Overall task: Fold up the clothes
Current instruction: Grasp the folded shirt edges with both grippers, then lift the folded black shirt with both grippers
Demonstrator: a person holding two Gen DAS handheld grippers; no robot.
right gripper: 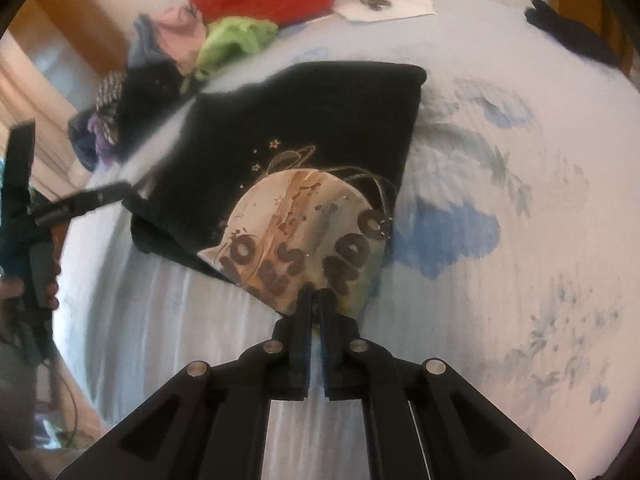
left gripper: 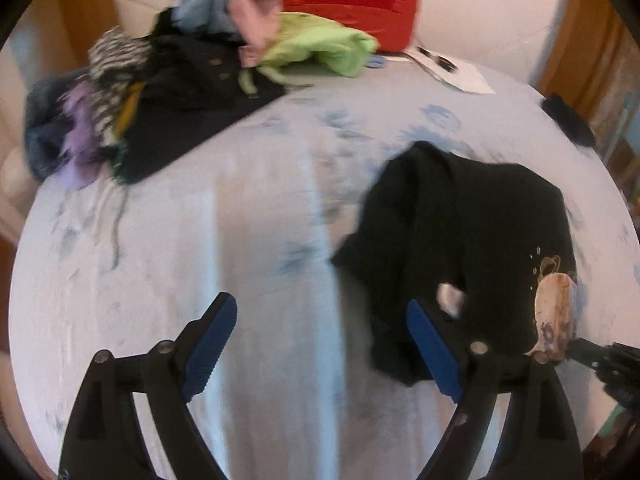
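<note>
While right fingers [right gripper: 316, 296] clamp the black shirt's [right gripper: 304, 128] hem, left fingers [left gripper: 320, 344] gape beside it.

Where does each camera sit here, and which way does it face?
Left wrist: sits on the left tool, jaws open, facing across the bed toward the clothes pile; only its own fingers show.
Right wrist: sits on the right tool, shut on the black T-shirt at its printed edge; the left tool and hand show at the left edge.
Shared: T-shirt, pile, red bag.
</note>
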